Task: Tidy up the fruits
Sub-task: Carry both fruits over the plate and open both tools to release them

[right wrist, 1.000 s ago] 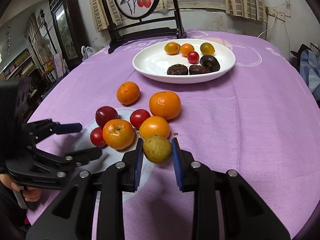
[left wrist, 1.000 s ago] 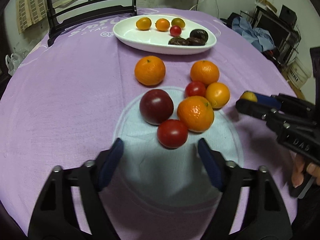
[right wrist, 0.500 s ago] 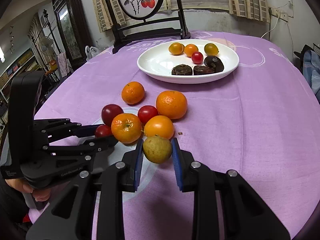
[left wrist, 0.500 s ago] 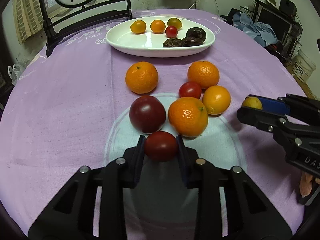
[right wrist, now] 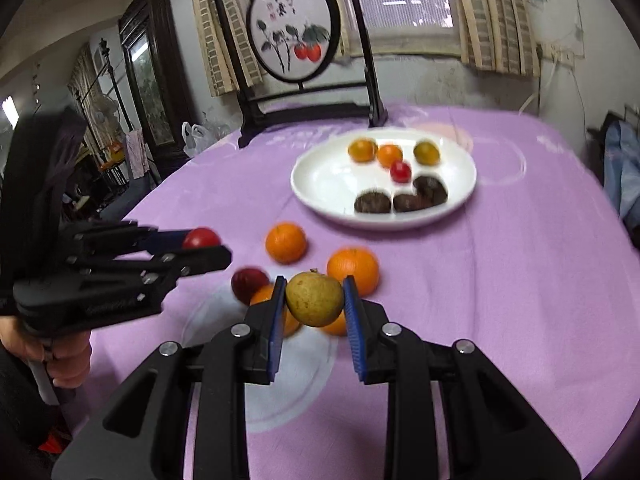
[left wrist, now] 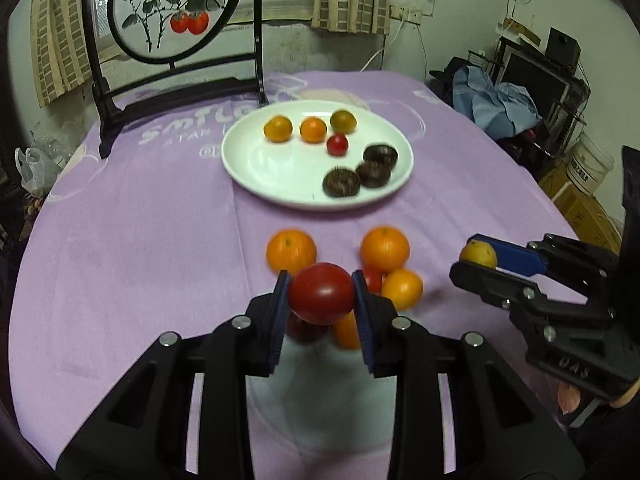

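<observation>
While both grippers hung over the purple tablecloth, fruit was held.
A round red tomato was pinched by the left gripper; a yellow-green pear was clamped by the right gripper.

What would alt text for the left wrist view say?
The left gripper holds a red tomato above loose oranges on a purple cloth. Beyond is a white plate of small fruits; at right, the right gripper holds a yellow fruit.

Matt purple cloth covers the tabletop. The white plate looks glossy and smooth. The red tomato shines; the tongs' blue pads look ribbed.
</observation>
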Demonstrator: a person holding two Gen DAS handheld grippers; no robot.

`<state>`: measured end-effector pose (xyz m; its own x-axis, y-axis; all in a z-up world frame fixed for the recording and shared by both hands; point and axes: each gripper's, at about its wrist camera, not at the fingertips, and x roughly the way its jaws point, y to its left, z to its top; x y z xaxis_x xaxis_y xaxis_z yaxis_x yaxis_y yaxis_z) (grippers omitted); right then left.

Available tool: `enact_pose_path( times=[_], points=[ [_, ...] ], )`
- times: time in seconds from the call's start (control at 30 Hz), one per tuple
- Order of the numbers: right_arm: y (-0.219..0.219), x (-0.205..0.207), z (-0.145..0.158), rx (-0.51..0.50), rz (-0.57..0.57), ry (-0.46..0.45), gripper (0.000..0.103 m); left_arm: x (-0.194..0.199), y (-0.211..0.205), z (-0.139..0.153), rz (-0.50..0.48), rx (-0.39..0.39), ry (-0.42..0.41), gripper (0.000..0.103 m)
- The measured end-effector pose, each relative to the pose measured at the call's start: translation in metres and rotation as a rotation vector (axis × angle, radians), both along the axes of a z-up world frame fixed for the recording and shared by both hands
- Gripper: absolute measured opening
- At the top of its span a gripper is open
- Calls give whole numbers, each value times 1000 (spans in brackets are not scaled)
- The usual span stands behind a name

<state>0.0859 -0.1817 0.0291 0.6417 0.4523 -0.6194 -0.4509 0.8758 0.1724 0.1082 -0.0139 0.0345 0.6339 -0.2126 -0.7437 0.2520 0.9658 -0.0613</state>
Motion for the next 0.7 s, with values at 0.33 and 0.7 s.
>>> enact_pose_path(
  times=[0.33, 0.7],
  points=[
    [5, 93, -2, -87, -47, -13, 28, 97, -13, -8, 86, -6, 47, 31],
    [18, 159, -40, -120, -79, 72, 28, 152, -10, -37, 147, 5, 109, 32]
  ],
)
